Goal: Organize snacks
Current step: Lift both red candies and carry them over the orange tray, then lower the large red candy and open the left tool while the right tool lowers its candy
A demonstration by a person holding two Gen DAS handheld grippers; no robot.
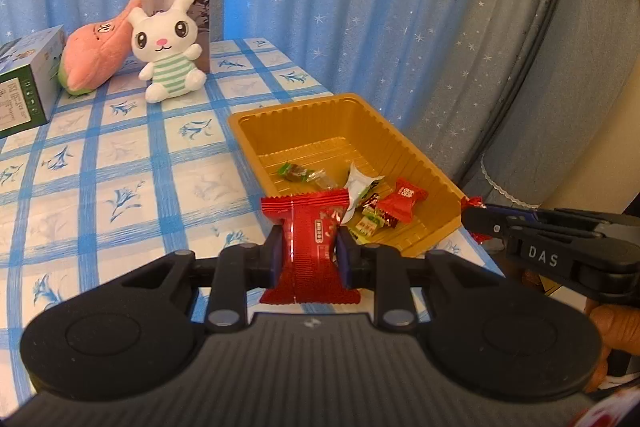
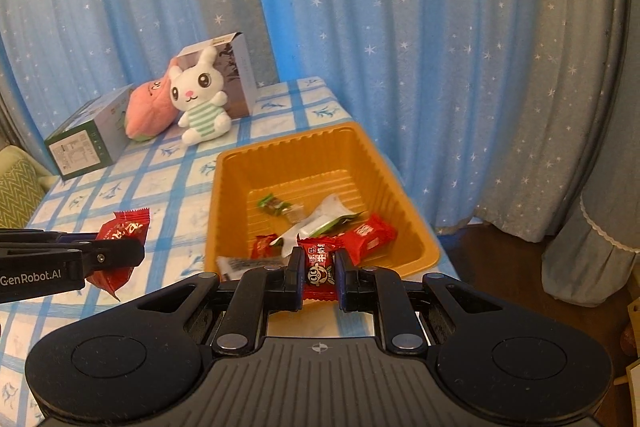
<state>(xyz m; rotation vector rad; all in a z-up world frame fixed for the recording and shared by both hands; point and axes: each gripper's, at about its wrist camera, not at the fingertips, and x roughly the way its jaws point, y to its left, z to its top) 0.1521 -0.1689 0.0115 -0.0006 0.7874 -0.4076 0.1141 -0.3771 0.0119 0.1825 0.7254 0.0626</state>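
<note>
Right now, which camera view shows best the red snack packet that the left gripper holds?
The left wrist view. There the large red packet fills the middle, pinched between the left gripper fingers, whole wrapper visible. The right wrist view shows it only at the left edge, sideways and partly hidden behind that gripper's finger.

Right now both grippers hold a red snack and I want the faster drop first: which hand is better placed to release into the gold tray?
Probably right. The right gripper holds its small red candy at the gold tray's near rim; the left gripper, with the larger red packet, appears farther out over the tablecloth.
</note>
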